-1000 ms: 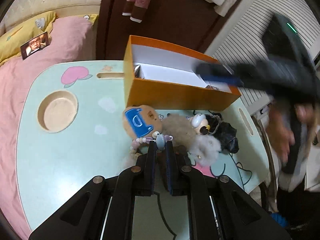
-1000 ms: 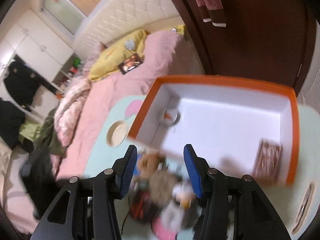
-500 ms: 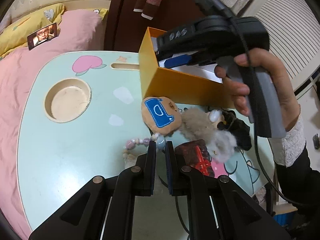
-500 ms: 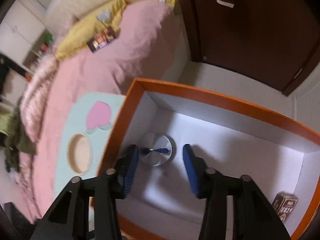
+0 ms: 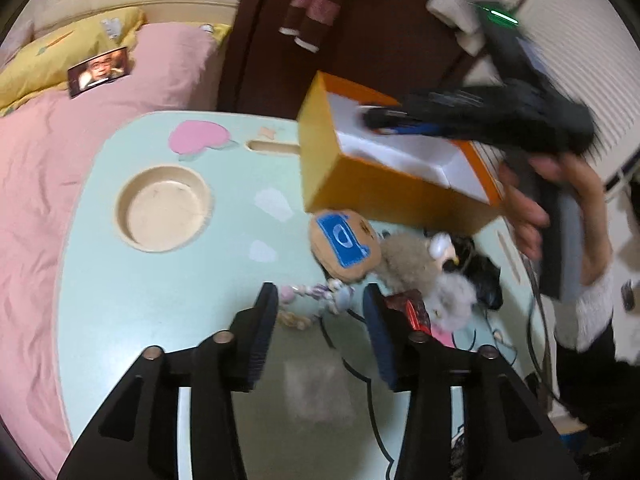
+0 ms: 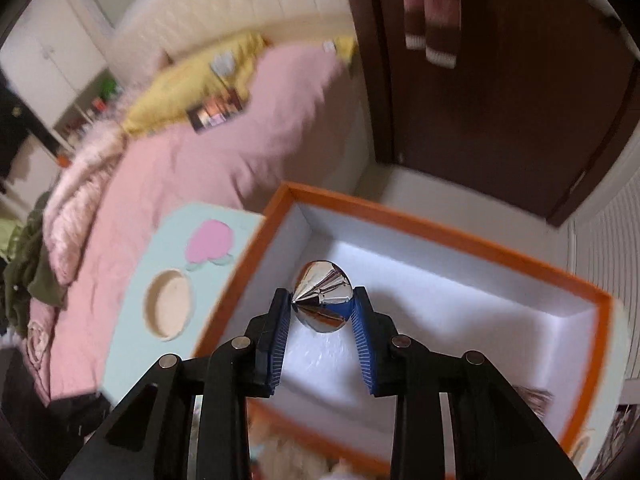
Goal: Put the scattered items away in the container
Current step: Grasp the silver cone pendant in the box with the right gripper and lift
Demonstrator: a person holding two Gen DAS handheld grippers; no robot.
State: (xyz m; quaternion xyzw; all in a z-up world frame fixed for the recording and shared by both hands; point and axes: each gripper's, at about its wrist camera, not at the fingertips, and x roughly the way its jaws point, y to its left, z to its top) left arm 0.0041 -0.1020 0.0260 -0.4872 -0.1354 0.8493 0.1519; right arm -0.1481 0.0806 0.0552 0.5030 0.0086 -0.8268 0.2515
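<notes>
My right gripper [image 6: 321,305] pinches a shiny cone [image 6: 322,300] over the orange box [image 6: 456,236], while my left gripper [image 5: 320,312], fingers spread, faces bracelet [image 5: 316,294] and plush toys [image 5: 404,264] left mid-frame on the bench [image 5: 160,292].

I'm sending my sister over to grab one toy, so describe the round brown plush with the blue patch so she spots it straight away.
Start at the mint-green lap table beside the pink bed, then find the orange cardboard box on its far side. The round brown plush lies against the box's near wall, left of the grey fluffy toys. It alone has a bright blue patch.
</notes>
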